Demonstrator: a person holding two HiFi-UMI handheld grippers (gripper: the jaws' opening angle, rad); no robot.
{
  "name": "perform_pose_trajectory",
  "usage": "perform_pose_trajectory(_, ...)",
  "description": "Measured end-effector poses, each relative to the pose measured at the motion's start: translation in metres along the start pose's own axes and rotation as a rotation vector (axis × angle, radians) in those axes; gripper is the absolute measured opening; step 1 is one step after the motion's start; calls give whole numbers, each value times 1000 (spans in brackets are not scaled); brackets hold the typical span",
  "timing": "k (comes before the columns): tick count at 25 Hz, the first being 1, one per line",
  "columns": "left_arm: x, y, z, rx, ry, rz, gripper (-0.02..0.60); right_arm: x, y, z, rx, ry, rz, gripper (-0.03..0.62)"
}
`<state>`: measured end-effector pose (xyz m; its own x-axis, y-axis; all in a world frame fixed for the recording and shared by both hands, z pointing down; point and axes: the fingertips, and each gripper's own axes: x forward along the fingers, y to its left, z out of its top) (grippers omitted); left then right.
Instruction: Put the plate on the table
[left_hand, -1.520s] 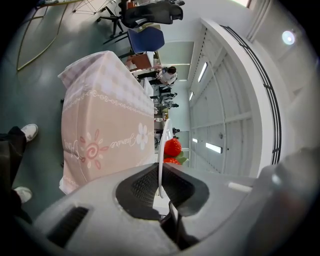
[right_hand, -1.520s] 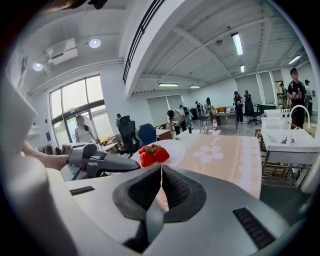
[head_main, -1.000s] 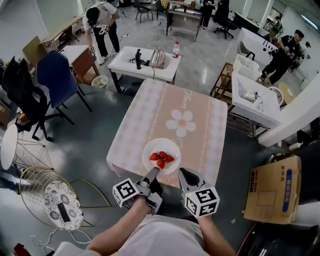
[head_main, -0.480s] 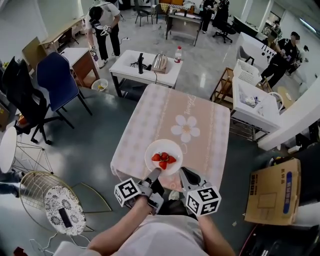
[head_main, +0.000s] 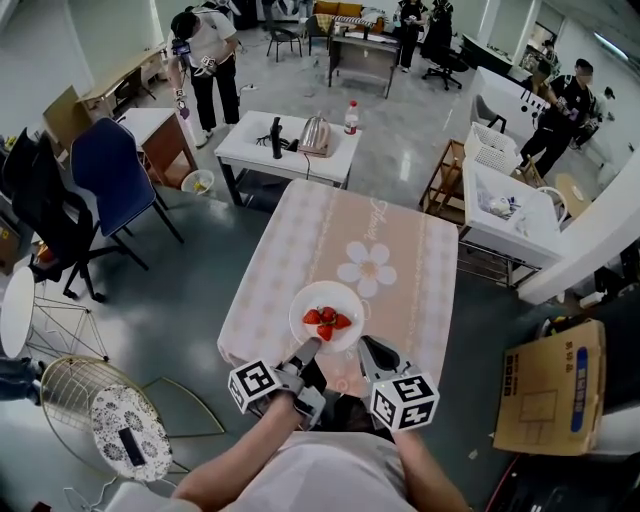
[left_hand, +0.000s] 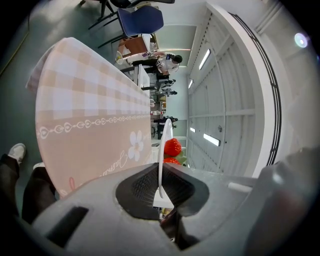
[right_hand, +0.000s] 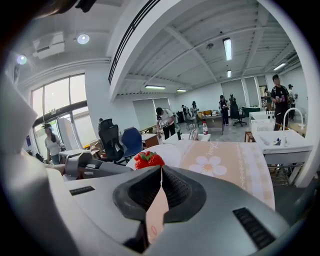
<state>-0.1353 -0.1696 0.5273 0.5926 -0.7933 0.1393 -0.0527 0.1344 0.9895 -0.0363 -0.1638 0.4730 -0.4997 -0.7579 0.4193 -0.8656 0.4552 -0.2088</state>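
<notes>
1. The left gripper (head_main: 310, 346) (left_hand: 161, 186) has its jaws clamped on the near rim of the plate (head_main: 325, 295) (left_hand: 163, 142). The rim shows edge-on as a thin white line between the dark pads.
2. The right gripper (head_main: 364, 344) (right_hand: 161, 175) has its jaws closed together on nothing. Only a sliver of pink cloth shows through the slit behind the tips, which sit just beside the plate's near right rim.
3. The plate is round, so it has no long axis. It lies level and face up, with the gripped edge toward the person and the far edge toward the middle of the table (head_main: 300, 225).
4. Red strawberries (head_main: 326, 319) (left_hand: 172, 147) (right_hand: 148, 160) sit clustered at the plate's centre.
5. The plate is over the near end of the table, short of the flower print (head_main: 366, 268) on the checked pink tablecloth (head_main: 400, 290). A strip of room shows between plate and cloth in the left gripper view, so the plate seems held just above the cloth.
</notes>
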Motion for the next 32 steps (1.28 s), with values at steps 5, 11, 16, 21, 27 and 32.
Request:
perform_pose_trajectory(5,30,6,-4,6,20,27,17,10,-28,1,17,7,0,6)
perform_pose_trajectory(11,73,14,-9,16,49,46,17,23,-64,6,28,23,-7,6)
perform_pose_trajectory(16,103,30,-11,29,87,90,17,33,-88,4,34,46,-13,6)
perform_pose_trajectory(21,129,44,-10,72,120,119,17,41,-105,-3,47,74,-9,6)
perform_pose_trajectory(27,150,63,-8,75,127,166,17,53,-119,-15,76,105,14,6)
perform_pose_trajectory(32,166,76,-12,86,152,208,17,65,-131,-20,97,109,10,5)
